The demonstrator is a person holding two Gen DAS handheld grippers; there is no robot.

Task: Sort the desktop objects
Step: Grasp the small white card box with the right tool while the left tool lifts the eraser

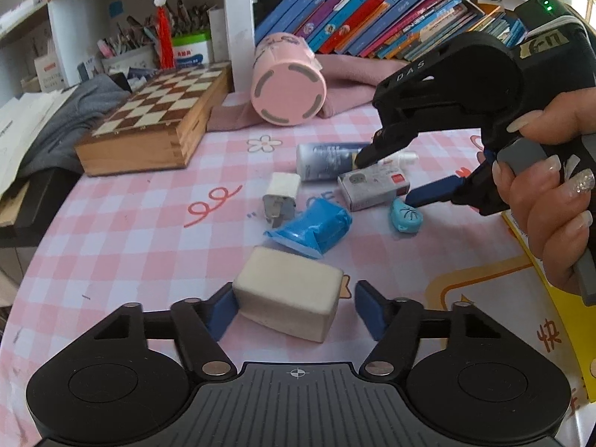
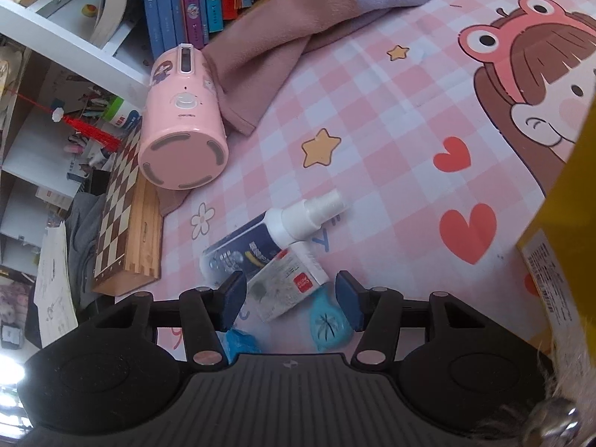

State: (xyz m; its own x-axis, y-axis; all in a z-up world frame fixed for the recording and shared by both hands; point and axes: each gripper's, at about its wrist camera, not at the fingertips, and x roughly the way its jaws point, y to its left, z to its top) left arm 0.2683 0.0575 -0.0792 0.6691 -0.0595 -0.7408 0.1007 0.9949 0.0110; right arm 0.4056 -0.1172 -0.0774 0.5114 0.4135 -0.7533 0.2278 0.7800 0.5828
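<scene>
A cream-white rectangular block (image 1: 287, 294) lies on the pink checked tablecloth, between the fingers of my left gripper (image 1: 294, 309). The left pad touches it and the right pad stands a little apart, so the gripper is open. In the right wrist view, a small grey card box (image 2: 287, 287) lies between the fingers of my right gripper (image 2: 290, 300), with small gaps at both pads. The same gripper (image 1: 387, 178) straddles the box (image 1: 372, 186) in the left wrist view. A dark spray bottle (image 2: 260, 246) lies against the box. A white plug (image 1: 281, 195), a blue packet (image 1: 313, 229) and a light blue clip (image 1: 405, 218) lie nearby.
A pink cylindrical appliance (image 1: 288, 89) lies on its side on a pink cloth (image 2: 260, 56). A wooden chessboard box (image 1: 156, 111) sits at the left. A yellow box (image 2: 558, 223) stands at the right edge. Shelves with books (image 1: 372, 11) line the back. A hand (image 1: 551, 201) holds the right gripper.
</scene>
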